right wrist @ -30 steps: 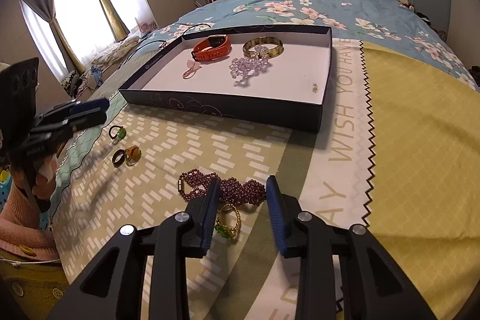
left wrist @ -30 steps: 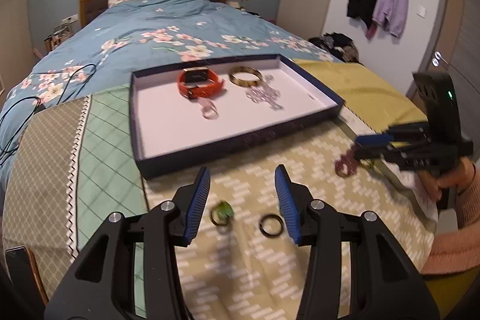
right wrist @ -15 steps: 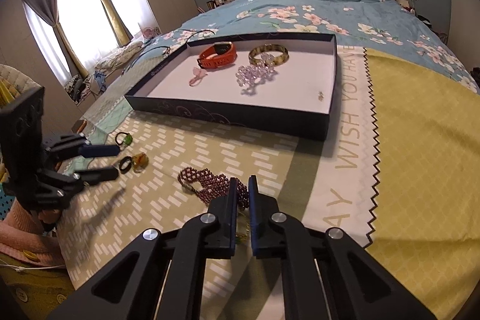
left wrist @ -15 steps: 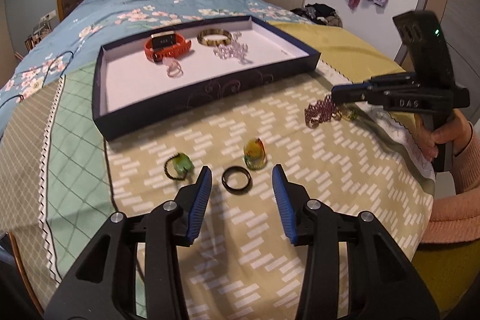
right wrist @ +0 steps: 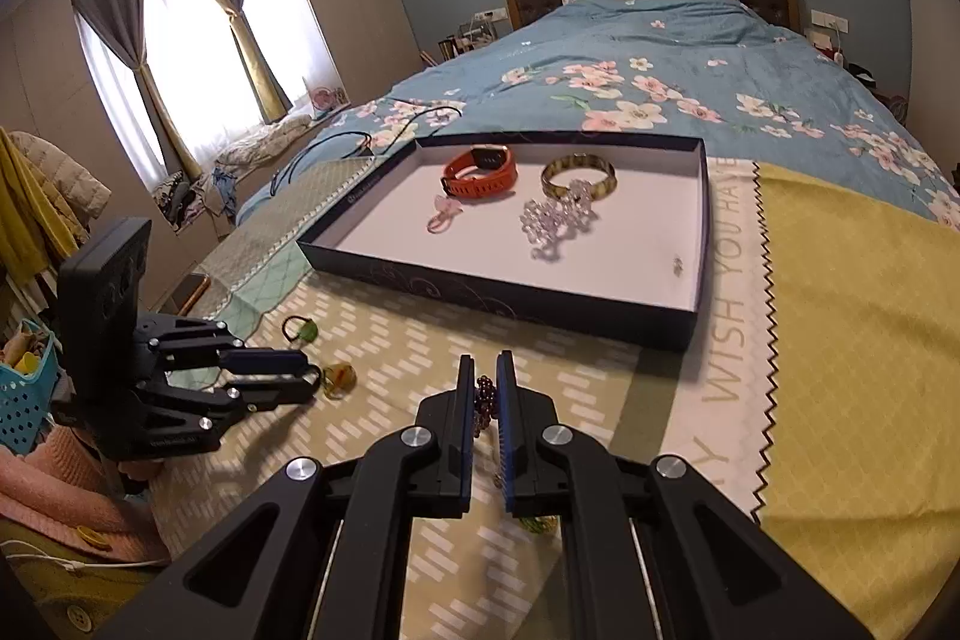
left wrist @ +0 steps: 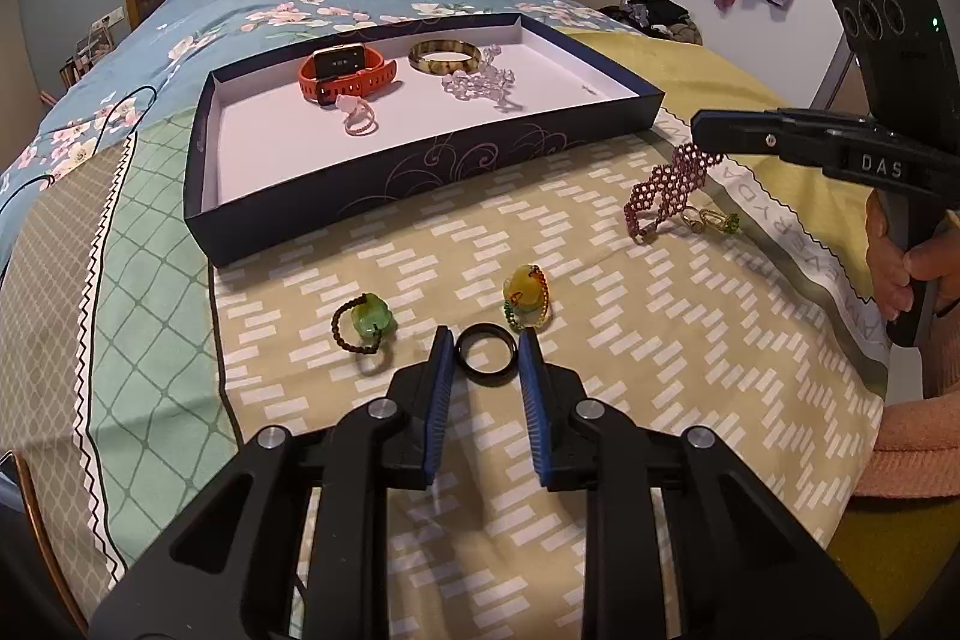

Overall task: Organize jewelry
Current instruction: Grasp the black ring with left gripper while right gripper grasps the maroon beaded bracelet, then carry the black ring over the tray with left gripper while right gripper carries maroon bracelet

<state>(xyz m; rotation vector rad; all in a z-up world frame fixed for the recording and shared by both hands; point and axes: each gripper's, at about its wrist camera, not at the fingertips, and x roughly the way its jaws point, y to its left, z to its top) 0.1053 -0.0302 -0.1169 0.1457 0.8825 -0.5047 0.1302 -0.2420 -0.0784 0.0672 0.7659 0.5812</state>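
Note:
A black ring (left wrist: 486,355) lies on the patterned cloth between the fingers of my left gripper (left wrist: 483,353), which has closed to the ring's width around it. My right gripper (right wrist: 483,388) is shut on a purple beaded bracelet (left wrist: 669,187), lifting one end off the cloth; the beads show between its fingers (right wrist: 485,397). A dark blue tray (left wrist: 384,184) holds an orange watch (left wrist: 345,72), a tortoiseshell bangle (left wrist: 444,57), a clear bead bracelet (left wrist: 480,84) and a pink ring (left wrist: 359,116).
A green-stone ring (left wrist: 363,322) and a yellow-stone ring (left wrist: 525,293) lie near the black ring. A small gold and green piece (left wrist: 711,220) lies under the purple bracelet. The bed's blue quilt (right wrist: 660,69) lies beyond the tray.
My left gripper moved forward and closed in around the black ring. My right gripper, shut half a second ago, has lifted the purple bracelet's end off the cloth.

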